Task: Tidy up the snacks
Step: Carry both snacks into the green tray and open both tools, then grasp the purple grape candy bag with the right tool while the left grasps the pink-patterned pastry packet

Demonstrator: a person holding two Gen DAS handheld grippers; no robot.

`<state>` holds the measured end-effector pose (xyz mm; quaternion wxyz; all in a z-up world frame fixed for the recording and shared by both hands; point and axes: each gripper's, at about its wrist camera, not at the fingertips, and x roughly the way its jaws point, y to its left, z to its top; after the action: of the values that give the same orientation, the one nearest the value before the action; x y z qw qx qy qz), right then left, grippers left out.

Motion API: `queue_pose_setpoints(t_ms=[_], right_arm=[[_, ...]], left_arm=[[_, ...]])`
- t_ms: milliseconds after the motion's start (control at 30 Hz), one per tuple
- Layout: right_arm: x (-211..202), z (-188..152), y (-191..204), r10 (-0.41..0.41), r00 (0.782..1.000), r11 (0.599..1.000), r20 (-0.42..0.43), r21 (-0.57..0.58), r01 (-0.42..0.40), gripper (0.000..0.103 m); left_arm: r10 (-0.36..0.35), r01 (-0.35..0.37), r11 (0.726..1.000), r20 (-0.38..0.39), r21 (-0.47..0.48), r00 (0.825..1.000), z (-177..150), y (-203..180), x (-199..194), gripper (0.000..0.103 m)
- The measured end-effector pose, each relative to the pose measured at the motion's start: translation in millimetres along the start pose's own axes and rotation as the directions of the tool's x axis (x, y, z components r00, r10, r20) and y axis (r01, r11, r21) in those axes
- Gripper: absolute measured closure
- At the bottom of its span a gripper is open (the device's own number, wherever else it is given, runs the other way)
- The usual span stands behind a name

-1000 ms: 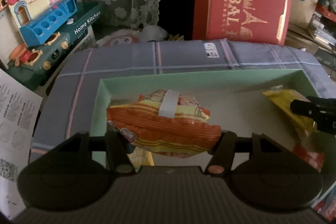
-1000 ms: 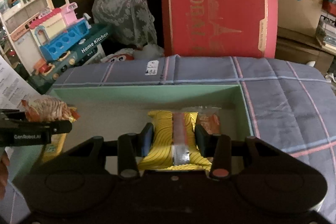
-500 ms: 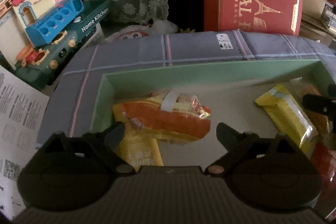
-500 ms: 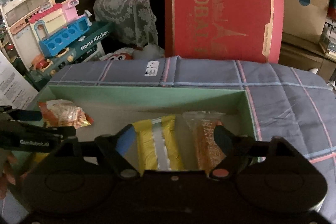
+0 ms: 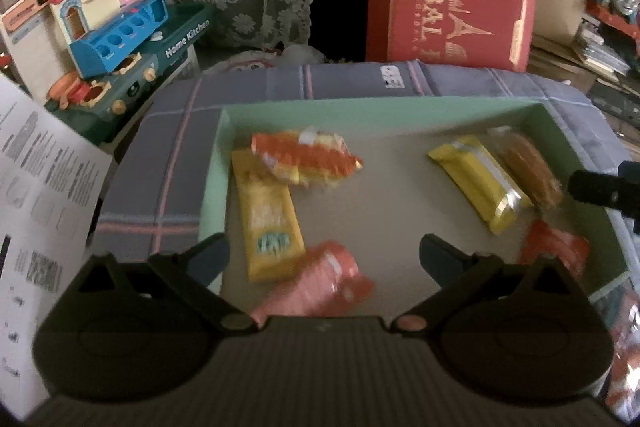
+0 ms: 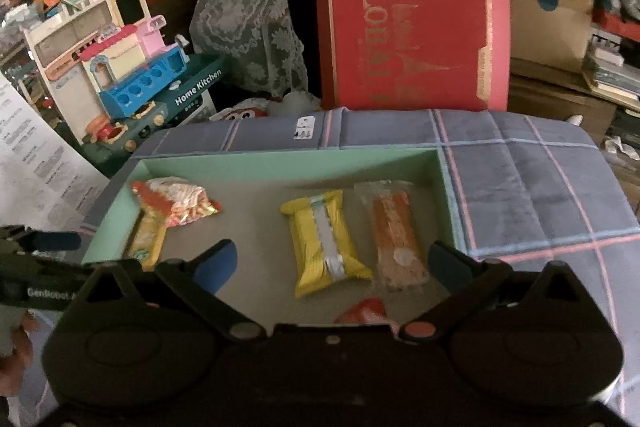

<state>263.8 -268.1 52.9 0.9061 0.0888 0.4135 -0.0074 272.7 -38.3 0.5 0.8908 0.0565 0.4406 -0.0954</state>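
both the left gripper (image 5: 322, 253) and the right gripper (image 6: 332, 261) have just been opening and now gape wide with nothing between their fingers, above the green tray (image 6: 288, 163) where the orange-striped snack bag (image 5: 306, 157) lies near its far left corner and the yellow packet (image 6: 324, 243) lies flat toward its right side.

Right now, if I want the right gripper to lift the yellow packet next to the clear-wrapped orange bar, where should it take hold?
Grip the yellow packet across its narrow width, near the middle, coming straight down from above. It lies flat on the floor of the green box, long axis running away from the camera. The orange bar lies close alongside, so that finger has only a narrow gap. The right gripper is open.
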Motion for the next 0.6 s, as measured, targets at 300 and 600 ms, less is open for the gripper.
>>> queue_pose_setpoints(t_ms=[300,600], right_arm=[[-74.3,-37.6,-17.1,-0.005,1.000,0.999,0.024,0.047,0.004,0.000],[-115.7,-92.0,-56.2,-0.030,0.999,0.989,-0.016,0.142,0.032,0.000]], left_arm=[[-0.012,0.012,1.000,0.006,-0.017,1.000,-46.7,-6.0,-54.7,0.000],[-0.023,0.022,0.999,-0.041,-0.023,0.999,-98.0,-19.6,-70.4,0.000]])
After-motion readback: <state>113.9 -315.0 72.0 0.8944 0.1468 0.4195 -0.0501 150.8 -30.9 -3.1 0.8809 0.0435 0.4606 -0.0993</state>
